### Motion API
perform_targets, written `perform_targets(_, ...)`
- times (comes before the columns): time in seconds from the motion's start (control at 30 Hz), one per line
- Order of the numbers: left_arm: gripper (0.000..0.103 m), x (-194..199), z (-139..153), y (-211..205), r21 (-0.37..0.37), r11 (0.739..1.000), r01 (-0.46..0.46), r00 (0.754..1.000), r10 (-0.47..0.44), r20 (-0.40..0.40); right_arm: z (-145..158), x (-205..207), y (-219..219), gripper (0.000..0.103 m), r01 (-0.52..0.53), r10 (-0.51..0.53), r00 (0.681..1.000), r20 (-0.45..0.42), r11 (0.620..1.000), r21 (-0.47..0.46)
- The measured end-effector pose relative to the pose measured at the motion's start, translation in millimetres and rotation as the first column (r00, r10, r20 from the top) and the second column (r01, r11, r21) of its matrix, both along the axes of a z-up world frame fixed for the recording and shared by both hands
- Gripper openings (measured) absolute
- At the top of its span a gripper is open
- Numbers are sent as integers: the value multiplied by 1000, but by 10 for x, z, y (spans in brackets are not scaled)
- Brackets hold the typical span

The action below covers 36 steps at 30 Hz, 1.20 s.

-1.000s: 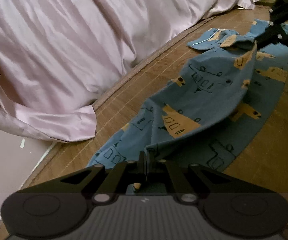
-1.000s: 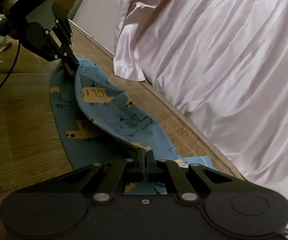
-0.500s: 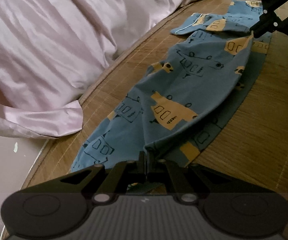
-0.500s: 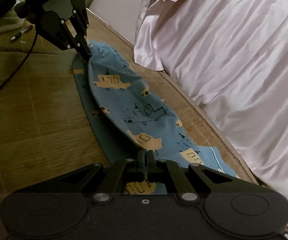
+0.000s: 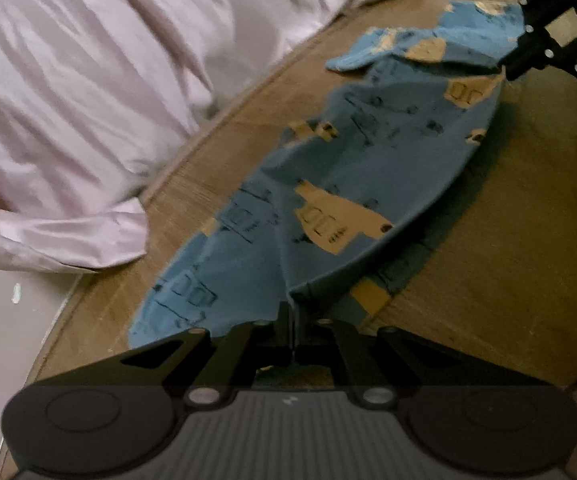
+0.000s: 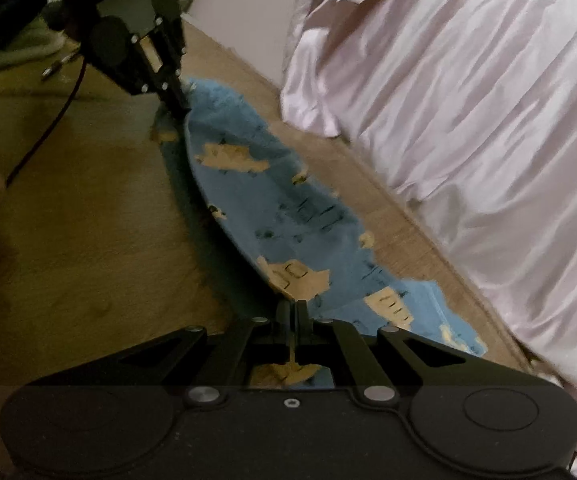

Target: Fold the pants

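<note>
Plainly, the risk lay in the pinches: each gripper held only a thin edge of the pants (image 5: 352, 184), and a sharp tug from either end could have pulled the cloth free and let the lifted leg drop crooked. The left gripper (image 5: 291, 320) had its fingers pressed together on the cloth at one end; the right gripper (image 6: 295, 312) was likewise nipped shut on the edge at the other end, and each showed in the other's view at the far tip of the garment. The pants, blue with tan vehicle prints, lay along the mat (image 5: 508, 208), the upper layer raised into a taut ridge between the two grips while the under layer lay flat beneath it, its edge showing on the side away from the sheet (image 5: 88, 80). If the two ends were not carried evenly, the top leg would likely land skewed and leave that strip uncovered. A rumpled part of the pants sat beyond the right gripper, near the sheet, and could bunch under the fold. The pink sheet hung close along one long side of the pants, a narrow band of mat between them, so there was little room that way and the cloth could catch its hem. Away from the sheet the mat lay open and broad. A cable (image 6: 44, 136) trailed across the mat on that open side, past the left gripper, and could snag a wide swing.
</note>
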<state>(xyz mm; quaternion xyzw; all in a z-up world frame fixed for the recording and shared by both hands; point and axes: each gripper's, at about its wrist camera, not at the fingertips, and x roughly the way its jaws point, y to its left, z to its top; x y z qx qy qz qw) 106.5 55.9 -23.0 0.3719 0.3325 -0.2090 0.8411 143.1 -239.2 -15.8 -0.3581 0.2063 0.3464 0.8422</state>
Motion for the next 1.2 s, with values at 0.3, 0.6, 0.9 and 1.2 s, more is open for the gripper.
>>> perform_targets(0.3,70,115,197,141,-133,985,-107,989,91,-120,54,187,-116,37,56,-52,993,-108,998,36)
perform_targets(0.6,100,273,449,-572,-476,871,-124,988,64,-140,595,1066,-778,96,244,-222,958,-183,964,107)
perform_targets(0.9,95,567,183,-1526,-698,694,-177,970,1,-245,841,2310,-893,100,429,-307,817,-487,889,160)
perform_targets(1.2,65,715,-107,-1529,-734,508,-450,878,101,-469,532,2896,-256,79,573,-420,613,-670,819,11)
